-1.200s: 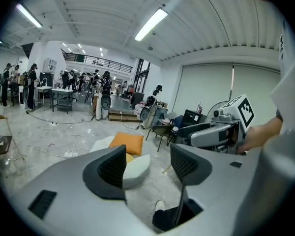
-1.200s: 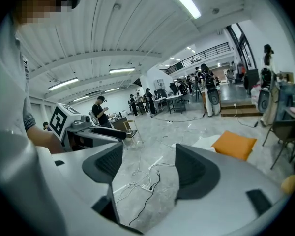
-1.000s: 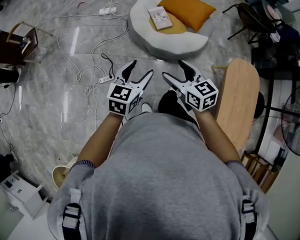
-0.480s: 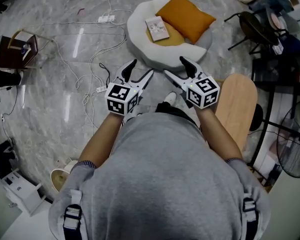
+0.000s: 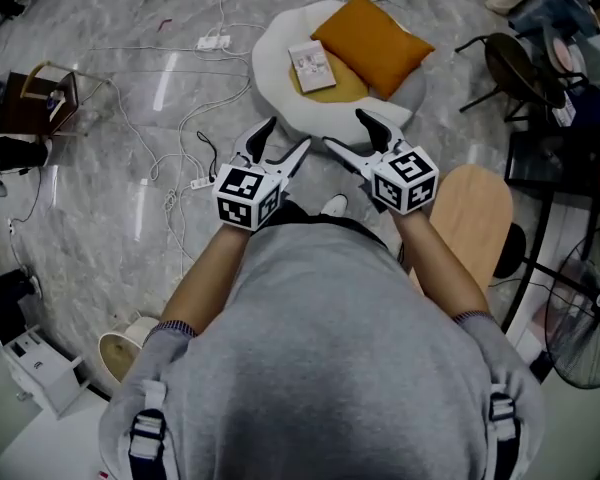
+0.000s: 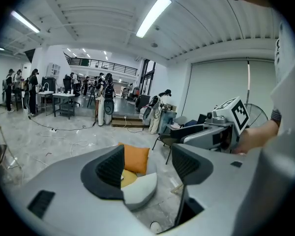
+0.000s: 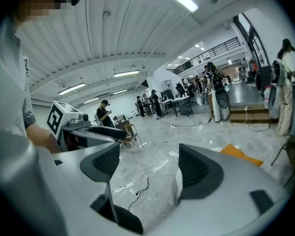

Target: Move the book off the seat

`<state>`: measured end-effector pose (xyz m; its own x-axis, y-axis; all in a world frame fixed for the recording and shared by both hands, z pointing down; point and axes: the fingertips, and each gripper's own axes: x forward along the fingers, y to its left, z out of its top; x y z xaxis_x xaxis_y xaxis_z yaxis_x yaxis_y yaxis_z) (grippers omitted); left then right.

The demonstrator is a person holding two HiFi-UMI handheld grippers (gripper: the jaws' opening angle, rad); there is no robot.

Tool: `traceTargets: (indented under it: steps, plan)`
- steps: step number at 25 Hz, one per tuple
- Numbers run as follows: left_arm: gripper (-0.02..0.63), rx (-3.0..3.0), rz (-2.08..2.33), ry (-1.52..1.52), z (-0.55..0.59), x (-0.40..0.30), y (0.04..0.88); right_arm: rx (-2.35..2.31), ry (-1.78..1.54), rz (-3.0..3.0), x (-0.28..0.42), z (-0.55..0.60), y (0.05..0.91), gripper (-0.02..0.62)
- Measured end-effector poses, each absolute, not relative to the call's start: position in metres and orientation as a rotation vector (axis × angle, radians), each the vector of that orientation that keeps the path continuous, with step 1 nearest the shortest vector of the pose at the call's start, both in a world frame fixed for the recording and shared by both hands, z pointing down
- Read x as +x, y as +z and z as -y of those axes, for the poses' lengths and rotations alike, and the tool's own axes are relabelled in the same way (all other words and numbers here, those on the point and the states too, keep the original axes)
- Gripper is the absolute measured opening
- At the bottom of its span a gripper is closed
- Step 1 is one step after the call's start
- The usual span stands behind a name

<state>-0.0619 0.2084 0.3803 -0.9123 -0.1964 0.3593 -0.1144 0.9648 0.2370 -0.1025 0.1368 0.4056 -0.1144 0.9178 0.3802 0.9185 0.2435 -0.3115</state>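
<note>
On the seat (image 5: 269, 73), book (image 5: 311, 65) near rim

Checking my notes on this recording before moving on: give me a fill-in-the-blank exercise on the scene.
The book lies on the ___-rimmed seat. The pillow beside it is ___. The left gripper and right gripper both have ___ fingers, holding nothing.
Missing words: white; orange; open.
</note>
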Motion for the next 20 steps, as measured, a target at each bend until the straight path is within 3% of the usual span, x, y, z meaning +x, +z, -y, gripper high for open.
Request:
traceTargets:
  steps: [20]
  plan:
    - [0.318,0.273,2.698,-0.378,-0.298,-0.177,0.408,-1.632,0.026,1.982,-0.211,-0.228,0.421,0.399]
